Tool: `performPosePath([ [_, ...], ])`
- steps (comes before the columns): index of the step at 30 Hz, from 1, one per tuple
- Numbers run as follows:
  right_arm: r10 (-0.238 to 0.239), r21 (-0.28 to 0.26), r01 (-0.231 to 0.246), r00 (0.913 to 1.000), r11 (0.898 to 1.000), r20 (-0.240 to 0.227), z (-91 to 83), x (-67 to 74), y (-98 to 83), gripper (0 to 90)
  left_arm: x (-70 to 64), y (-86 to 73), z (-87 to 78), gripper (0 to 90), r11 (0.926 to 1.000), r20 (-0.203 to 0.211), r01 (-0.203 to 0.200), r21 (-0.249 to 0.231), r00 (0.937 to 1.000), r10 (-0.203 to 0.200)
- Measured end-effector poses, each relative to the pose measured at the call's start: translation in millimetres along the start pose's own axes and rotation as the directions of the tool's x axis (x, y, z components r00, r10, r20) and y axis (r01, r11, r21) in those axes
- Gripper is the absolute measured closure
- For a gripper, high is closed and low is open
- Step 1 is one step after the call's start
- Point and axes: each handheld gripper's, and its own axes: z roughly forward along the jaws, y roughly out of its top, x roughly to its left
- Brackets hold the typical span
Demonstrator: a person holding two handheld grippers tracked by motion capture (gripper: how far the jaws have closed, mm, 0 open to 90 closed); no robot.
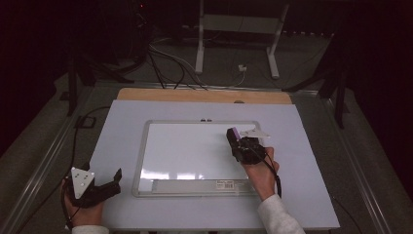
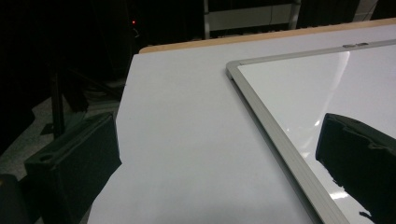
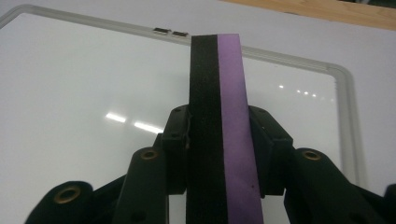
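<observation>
A whiteboard [image 1: 195, 155] with a silver frame lies flat on the pale table cover. My right gripper [image 1: 235, 134] is over the board's right part, shut on a purple and black eraser [image 1: 233, 133]. In the right gripper view the eraser [image 3: 219, 126] stands on edge between the two jaws, black felt to the left and purple back to the right, above the clean board [image 3: 84, 93]. My left gripper [image 1: 115, 180] rests at the table's near left corner, beside the board, its jaws apart with nothing between them. Its view shows the board's left frame [image 2: 261, 112].
The table's wooden far edge [image 1: 204, 95] shows beyond the pale cover [image 1: 302, 146]. Cables [image 1: 170, 63] and a white stand [image 1: 238, 29] lie on the dark floor behind. A cable [image 1: 73, 141] runs down the table's left side.
</observation>
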Motion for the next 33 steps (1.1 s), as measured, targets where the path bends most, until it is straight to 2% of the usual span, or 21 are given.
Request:
performPosePath([
  [12, 0.034, 0.008, -0.034, 0.9990, 0.999, 0.029, -17.7, -18.8, -9.8, 63.5, -1.6, 0.1, 0.7, 0.5, 1.0000, 0.000, -0.005, 0.005, 1.0000, 0.005],
  [20, 0.074, 0.024, -0.076, 0.9963, 0.997, 0.044, -26.0, -25.0, -19.1, 63.5, -0.9, -0.1, 0.3, 0.5, 1.0000, -0.004, -0.004, 0.004, 1.0000, 0.004],
  [33, 0.100, 0.055, -0.105, 0.9905, 0.993, 0.095, -34.5, -30.3, -40.3, 63.5, -1.4, 0.0, 0.0, 0.5, 1.0000, -0.006, -0.005, 0.005, 1.0000, 0.005],
])
